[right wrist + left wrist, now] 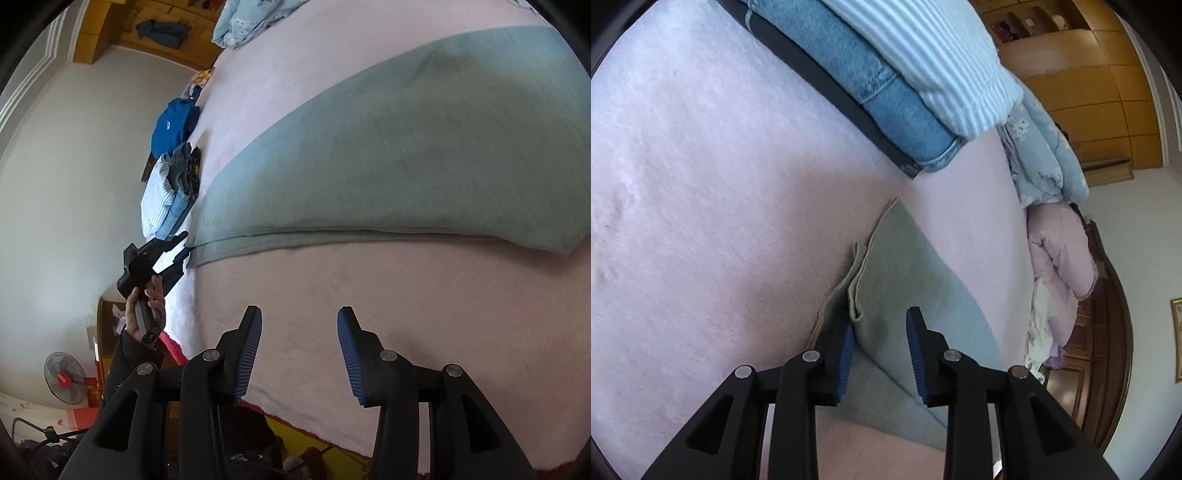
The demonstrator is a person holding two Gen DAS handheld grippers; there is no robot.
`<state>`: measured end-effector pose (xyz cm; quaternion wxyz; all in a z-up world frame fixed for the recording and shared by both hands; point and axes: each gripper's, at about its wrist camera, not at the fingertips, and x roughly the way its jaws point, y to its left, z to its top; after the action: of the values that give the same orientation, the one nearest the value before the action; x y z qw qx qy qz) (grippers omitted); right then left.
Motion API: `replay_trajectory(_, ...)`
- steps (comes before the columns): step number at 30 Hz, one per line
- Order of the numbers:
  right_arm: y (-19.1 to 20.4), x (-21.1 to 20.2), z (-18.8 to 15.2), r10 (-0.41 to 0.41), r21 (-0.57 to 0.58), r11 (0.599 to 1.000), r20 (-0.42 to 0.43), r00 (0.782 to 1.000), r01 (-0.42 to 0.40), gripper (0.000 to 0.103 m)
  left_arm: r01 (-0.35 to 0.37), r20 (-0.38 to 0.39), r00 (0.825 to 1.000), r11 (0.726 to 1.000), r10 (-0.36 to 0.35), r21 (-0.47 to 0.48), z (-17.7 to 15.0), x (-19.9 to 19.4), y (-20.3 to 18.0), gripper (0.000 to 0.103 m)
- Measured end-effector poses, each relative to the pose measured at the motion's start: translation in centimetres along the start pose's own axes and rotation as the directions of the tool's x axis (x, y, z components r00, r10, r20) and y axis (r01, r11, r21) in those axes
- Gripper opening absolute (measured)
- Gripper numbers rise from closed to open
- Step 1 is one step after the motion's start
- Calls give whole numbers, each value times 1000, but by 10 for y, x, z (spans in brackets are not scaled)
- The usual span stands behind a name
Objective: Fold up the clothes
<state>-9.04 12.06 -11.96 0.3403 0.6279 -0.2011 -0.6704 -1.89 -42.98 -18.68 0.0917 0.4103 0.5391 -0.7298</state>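
So the left gripper has its jaws a little way apart, sitting right over the layered corner of the grey-green cloth. One blue pad looks to be against the folded edges, the other stands clear above the fabric, so nothing is pinched. From the right wrist view you can see a hand holding that same tool at the cloth's far left corner.

The right gripper is spread wider and has nothing between its fingers, just hanging over bare pink blanket.

That blanket covers a bed. The cloth lies flat across it, folded over, its long doubled edge running just ahead of the right gripper. A stack of folded clothes, denim with a striped shirt on top, sits beyond the cloth's corner. There's a light blue floral quilt at the far end, wooden cabinets behind, and a standing fan on the floor.
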Motion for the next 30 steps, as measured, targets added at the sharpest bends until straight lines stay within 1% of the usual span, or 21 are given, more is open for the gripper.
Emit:
replay_trajectory(2,-2,0,0,-1,13,1000,-2,1000,1,44,14,19,1000,1000,-14,0,1,0,0,24)
replay_trajectory(3,-4,0,1,2,21,1000,-1,1000,-2,44,14,33,999,1000,-14,5,1,-1,-1,21)
replay_trajectory(4,-5,0,1,6,29,1000,-1,1000,-6,44,3,33,999,1000,-3,16,1,-1,-2,17)
replay_trajectory(5,-5,0,0,12,34,999,0,1000,-12,44,-9,34,999,1000,8,28,1,-1,-4,9)
replay_trajectory(6,-5,0,0,16,37,999,1,1000,-16,44,-20,34,999,999,19,39,2,-1,-6,3)
replay_trajectory(7,-4,0,-1,16,37,999,0,1000,-16,44,-30,35,999,998,28,51,2,-2,-8,1)
replay_trajectory(10,-4,1,-3,18,35,999,-4,1000,-18,45,4,42,999,996,-8,93,-7,-15,-19,1)
replay_trajectory(12,-5,2,-4,24,40,999,-8,1000,-24,45,41,51,998,993,-47,108,-17,-30,-27,1)
replay_trajectory(15,-3,2,-7,30,40,999,-10,999,-30,45,120,54,991,990,-124,79,-34,-50,-25,1)
replay_trajectory(18,4,5,-8,32,11,999,-20,999,-32,47,224,47,973,974,-225,9,-47,-60,-17,1)
replay_trajectory(20,18,14,-3,66,-26,997,-35,997,-67,49,231,38,972,973,-231,4,-48,-60,-15,1)
replay_trajectory(21,25,19,0,89,-40,995,-43,995,-91,52,221,34,975,975,-221,13,-47,-59,-15,1)
replay_trajectory(23,40,35,9,155,-38,987,-54,986,-157,56,208,31,978,978,-208,13,-42,-52,-21,1)
replay_trajectory(25,52,56,22,209,-8,978,-57,976,-210,57,229,33,973,973,-229,5,-36,-51,-26,1)
replay_trajectory(27,58,75,34,180,15,984,-40,983,-180,57,242,37,970,970,-242,18,-31,-53,-33,1)
replay_trajectory(30,66,89,44,71,-27,997,-36,997,-72,57,241,26,970,969,-243,55,-24,-56,-45,1)
